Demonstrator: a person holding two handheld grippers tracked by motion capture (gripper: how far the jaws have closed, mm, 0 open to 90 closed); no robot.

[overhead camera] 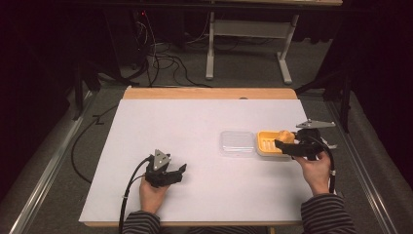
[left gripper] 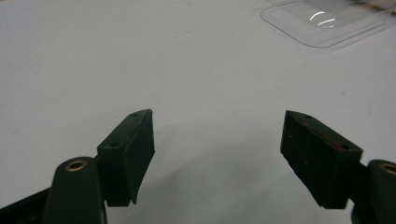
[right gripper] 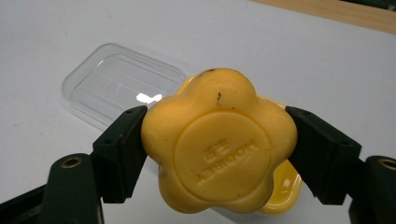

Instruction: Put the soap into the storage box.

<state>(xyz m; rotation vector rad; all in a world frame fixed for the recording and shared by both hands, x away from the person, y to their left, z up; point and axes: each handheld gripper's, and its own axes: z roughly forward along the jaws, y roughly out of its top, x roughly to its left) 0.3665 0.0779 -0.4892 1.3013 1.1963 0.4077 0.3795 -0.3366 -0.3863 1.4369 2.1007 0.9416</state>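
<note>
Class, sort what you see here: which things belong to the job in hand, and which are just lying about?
In the job:
- flower-shaped yellow soap, gripped by the right gripper
- yellow soap dish, under the soap
- clear lid, beside the dish

Lying about:
- left gripper, open, holding nothing
- cables on the floor
- white table frame behind

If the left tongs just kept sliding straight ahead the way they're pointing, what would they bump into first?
Mostly bare white table. The open left tongs aim just left of the clear plastic lid, so they would probably graze or narrowly miss it; depth is hard to judge.
</note>
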